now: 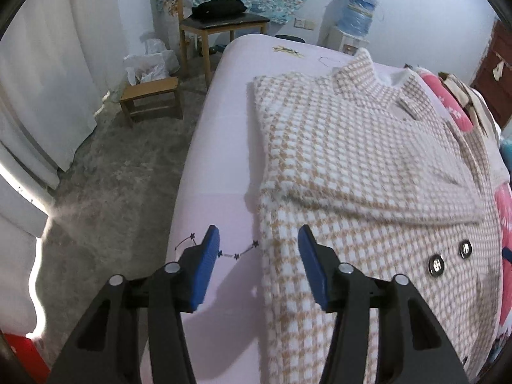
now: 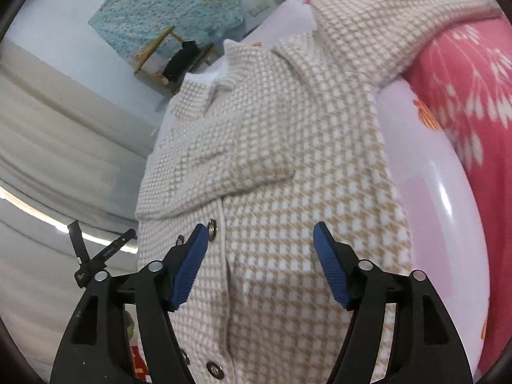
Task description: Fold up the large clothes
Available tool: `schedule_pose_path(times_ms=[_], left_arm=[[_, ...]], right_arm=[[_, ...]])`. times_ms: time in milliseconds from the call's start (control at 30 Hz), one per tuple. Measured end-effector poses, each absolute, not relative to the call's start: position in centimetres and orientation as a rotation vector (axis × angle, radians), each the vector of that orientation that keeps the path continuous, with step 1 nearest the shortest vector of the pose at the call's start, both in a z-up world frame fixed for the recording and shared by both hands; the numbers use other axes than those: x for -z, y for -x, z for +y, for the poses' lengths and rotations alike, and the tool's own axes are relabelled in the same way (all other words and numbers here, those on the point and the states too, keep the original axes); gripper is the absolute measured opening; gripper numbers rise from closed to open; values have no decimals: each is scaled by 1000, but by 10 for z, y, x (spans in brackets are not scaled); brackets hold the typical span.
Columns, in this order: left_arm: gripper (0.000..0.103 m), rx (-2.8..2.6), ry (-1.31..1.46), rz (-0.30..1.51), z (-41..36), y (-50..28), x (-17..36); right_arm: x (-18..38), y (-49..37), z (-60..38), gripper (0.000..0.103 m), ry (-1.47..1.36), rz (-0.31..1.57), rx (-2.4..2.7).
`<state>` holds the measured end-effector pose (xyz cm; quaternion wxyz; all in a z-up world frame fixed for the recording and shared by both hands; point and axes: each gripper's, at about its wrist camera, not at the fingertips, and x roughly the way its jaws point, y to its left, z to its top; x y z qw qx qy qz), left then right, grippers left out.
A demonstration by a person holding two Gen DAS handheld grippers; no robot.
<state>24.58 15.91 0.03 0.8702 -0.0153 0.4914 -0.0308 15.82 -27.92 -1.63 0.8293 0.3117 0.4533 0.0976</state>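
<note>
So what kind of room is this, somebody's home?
Most likely a bedroom in a home. A checked coat lies spread on a bed with a pink quilt beside it, and a wooden chair and water dispenser stand by the wall.

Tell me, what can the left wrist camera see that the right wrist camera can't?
Only the left wrist view shows the small wooden stool, the water dispenser and the open left claw over the coat's edge. Only the right wrist view shows the open right claw over the coat's front and the outstretched sleeve on the pink quilt. Both show the checked coat, its metal buttons, the bed and the wooden chair.
</note>
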Motion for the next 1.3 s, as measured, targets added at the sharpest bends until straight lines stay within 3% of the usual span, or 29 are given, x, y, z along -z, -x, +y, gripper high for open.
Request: schedule_pose_path(times_ms=[367, 700, 833, 900, 933, 1000, 1100, 1300], left_arm=[[56, 44, -87, 975, 134, -247, -10], [56, 10, -83, 977, 128, -261, 10], [56, -8, -86, 979, 129, -262, 17], [56, -20, -81, 984, 132, -262, 22], [56, -27, -74, 986, 134, -262, 24], [56, -35, -49, 993, 139, -262, 28], [56, -32, -3, 994, 146, -262, 33], [56, -46, 5, 995, 146, -261, 33]], right_arm=[[-5, -188, -303, 68, -604, 918, -201], [38, -289, -281, 60, -551, 1092, -223], [54, -313, -273, 47, -517, 1146, -212], [61, -321, -267, 29, -513, 1179, -237], [61, -323, -265, 26, -498, 1178, -227], [59, -330, -261, 7, -466, 1173, -218], [41, -351, -250, 6, -396, 1138, -200], [-60, -384, -224, 5, -331, 864, -267]])
